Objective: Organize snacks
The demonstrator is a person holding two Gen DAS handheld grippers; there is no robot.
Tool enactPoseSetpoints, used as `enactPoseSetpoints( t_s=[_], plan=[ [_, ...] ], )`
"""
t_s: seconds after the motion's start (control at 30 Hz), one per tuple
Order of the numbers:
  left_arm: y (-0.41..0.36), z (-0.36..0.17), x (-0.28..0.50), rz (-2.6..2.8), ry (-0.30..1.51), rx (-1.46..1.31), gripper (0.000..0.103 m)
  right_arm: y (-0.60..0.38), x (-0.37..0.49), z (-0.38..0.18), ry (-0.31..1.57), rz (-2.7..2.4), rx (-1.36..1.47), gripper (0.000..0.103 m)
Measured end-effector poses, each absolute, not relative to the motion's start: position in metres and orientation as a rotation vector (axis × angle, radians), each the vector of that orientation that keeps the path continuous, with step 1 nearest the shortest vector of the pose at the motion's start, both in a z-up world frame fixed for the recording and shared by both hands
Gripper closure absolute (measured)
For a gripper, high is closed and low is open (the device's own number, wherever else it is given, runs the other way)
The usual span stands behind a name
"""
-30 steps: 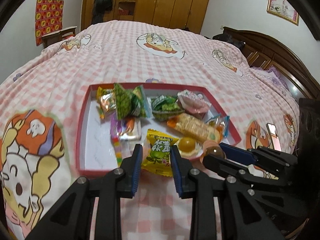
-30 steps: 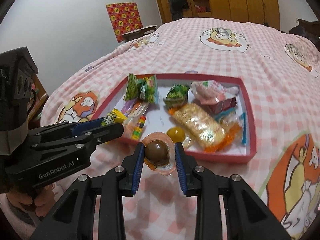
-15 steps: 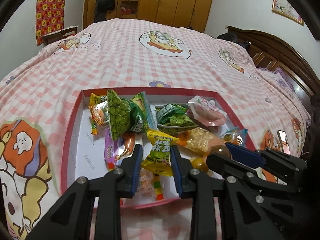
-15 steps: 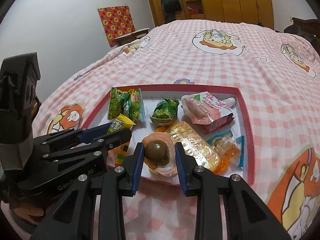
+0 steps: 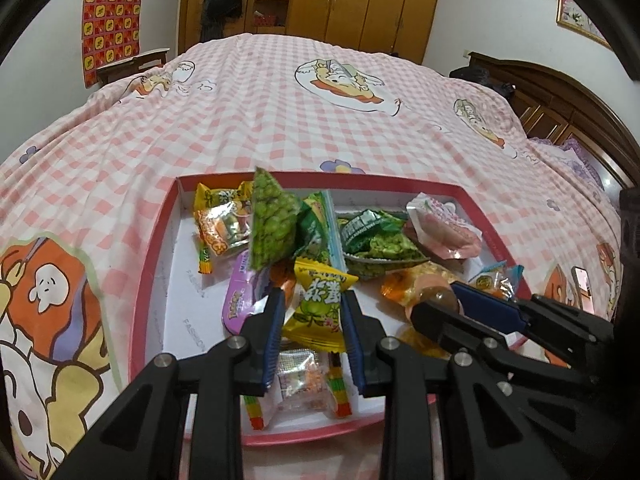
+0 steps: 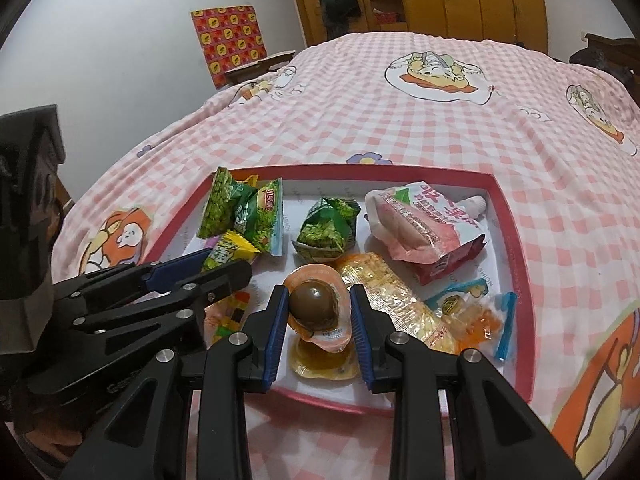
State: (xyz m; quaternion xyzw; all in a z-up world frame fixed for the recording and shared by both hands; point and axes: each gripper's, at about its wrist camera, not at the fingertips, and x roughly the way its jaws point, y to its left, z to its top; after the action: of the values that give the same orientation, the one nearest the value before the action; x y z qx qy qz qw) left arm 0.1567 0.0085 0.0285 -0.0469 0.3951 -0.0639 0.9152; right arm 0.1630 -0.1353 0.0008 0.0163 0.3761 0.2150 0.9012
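A red-rimmed box (image 5: 149, 276) (image 6: 516, 264) with a white floor lies on the bed and holds several snack packets. My left gripper (image 5: 313, 316) is shut on a yellow-green candy packet (image 5: 320, 304) and holds it over the box's near middle. My right gripper (image 6: 319, 312) is shut on a packed brown egg (image 6: 314, 305), over a second packed egg (image 6: 320, 360) in the box. In the right wrist view the left gripper (image 6: 224, 266) shows at left with the yellow-green packet (image 6: 230, 250). In the left wrist view the right gripper (image 5: 436, 308) shows at right.
The box holds green pea packets (image 5: 272, 220) (image 6: 326, 232), a pink sausage packet (image 6: 424, 224), a long yellow wafer packet (image 6: 396, 308) and small candies (image 5: 304, 376). The pink checked bedspread (image 5: 280, 112) spreads all round. A dark wooden headboard (image 5: 560, 96) stands at right, wardrobes (image 5: 360, 0) behind.
Both grippers have moved forward from the box's near edge to over its inside, each still holding its snack. The box now looks closer and larger.
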Motion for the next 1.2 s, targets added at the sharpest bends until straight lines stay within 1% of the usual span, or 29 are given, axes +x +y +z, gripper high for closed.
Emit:
enactPoseSetpoints(
  t_s=[0.17, 0.27, 0.33, 0.37, 0.43, 0.47, 0.53, 0.6, 0.73, 0.8, 0.9, 0.97, 1.03, 1.1, 1.2],
  plan=[
    [0.01, 0.03, 0.156, -0.135, 0.818, -0.111, 0.074, -0.136, 0.167, -0.001, 0.776, 0.45, 0.043, 0.071],
    [0.011, 0.03, 0.155, -0.118, 0.826, -0.109, 0.071, -0.137, 0.165, 0.0, 0.779, 0.46, 0.055, 0.069],
    [0.012, 0.032, 0.153, -0.108, 0.823, -0.105, 0.066, -0.138, 0.164, 0.001, 0.774, 0.451, 0.049, 0.064],
    [0.013, 0.033, 0.152, -0.107, 0.82, -0.11, 0.064, -0.139, 0.163, 0.001, 0.771, 0.447, 0.049, 0.062],
    [0.015, 0.035, 0.149, -0.106, 0.816, -0.124, 0.058, -0.14, 0.161, 0.004, 0.768, 0.45, 0.056, 0.058],
    [0.016, 0.037, 0.148, -0.103, 0.813, -0.13, 0.056, -0.141, 0.16, 0.005, 0.765, 0.453, 0.063, 0.057],
    [0.018, 0.04, 0.144, -0.095, 0.812, -0.132, 0.048, -0.144, 0.157, 0.008, 0.758, 0.459, 0.076, 0.054],
    [0.02, 0.043, 0.139, -0.092, 0.815, -0.128, 0.044, -0.145, 0.153, 0.01, 0.752, 0.463, 0.081, 0.052],
    [0.021, 0.047, 0.129, -0.085, 0.809, -0.131, 0.037, -0.147, 0.141, 0.015, 0.739, 0.47, 0.071, 0.047],
    [0.02, 0.05, 0.123, -0.081, 0.809, -0.131, 0.035, -0.147, 0.135, 0.017, 0.737, 0.476, 0.069, 0.047],
    [0.021, 0.055, 0.113, -0.074, 0.797, -0.13, 0.026, -0.148, 0.125, 0.022, 0.729, 0.478, 0.059, 0.047],
    [0.021, 0.058, 0.106, -0.077, 0.793, -0.136, 0.025, -0.15, 0.118, 0.026, 0.717, 0.477, 0.057, 0.045],
    [0.022, 0.06, 0.1, -0.08, 0.794, -0.144, 0.023, -0.152, 0.111, 0.03, 0.703, 0.486, 0.063, 0.034],
    [0.023, 0.061, 0.094, -0.079, 0.794, -0.149, 0.019, -0.153, 0.105, 0.032, 0.698, 0.494, 0.068, 0.028],
    [0.02, 0.062, 0.084, -0.064, 0.782, -0.132, 0.015, -0.155, 0.096, 0.032, 0.697, 0.496, 0.065, 0.027]
  ],
)
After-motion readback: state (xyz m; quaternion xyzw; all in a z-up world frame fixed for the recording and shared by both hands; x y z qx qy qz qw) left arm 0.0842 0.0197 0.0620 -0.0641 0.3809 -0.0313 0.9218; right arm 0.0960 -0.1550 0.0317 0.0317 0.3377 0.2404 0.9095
